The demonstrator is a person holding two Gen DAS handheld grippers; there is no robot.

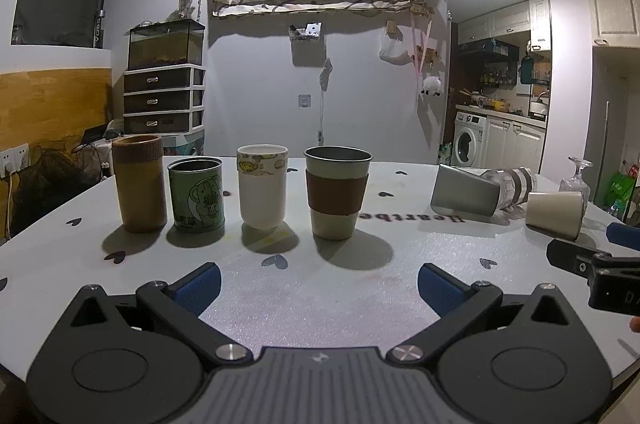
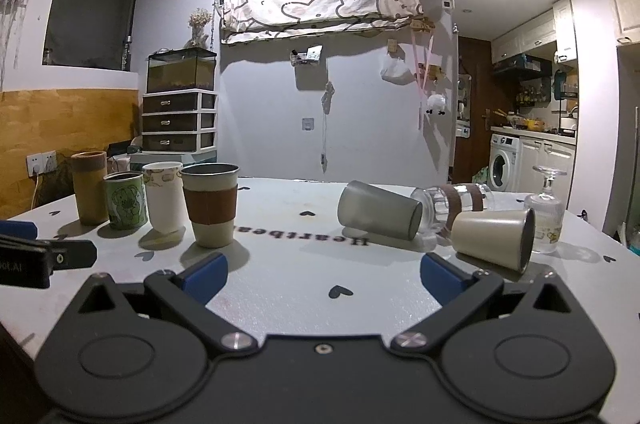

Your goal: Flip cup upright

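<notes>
Three cups lie on their sides at the right of the table: a grey metal cup (image 2: 378, 209) (image 1: 464, 191), a clear glass with brown bands (image 2: 454, 205) (image 1: 516, 183) and a cream cup (image 2: 494, 238) (image 1: 554, 214). A stemmed glass (image 2: 546, 212) (image 1: 576, 177) stands upside down behind them. My right gripper (image 2: 324, 278) is open and empty, low over the table, with the cream cup just beyond its right finger. My left gripper (image 1: 318, 282) is open and empty in front of the upright row.
Upright in a row at the left: a tan cup (image 1: 139, 183), a green tin (image 1: 197, 195), a white cup (image 1: 262, 189) and a cup with a brown sleeve (image 1: 337, 197) (image 2: 210, 209). The white table (image 1: 320, 304) has heart prints. Each gripper shows at the edge of the other's view.
</notes>
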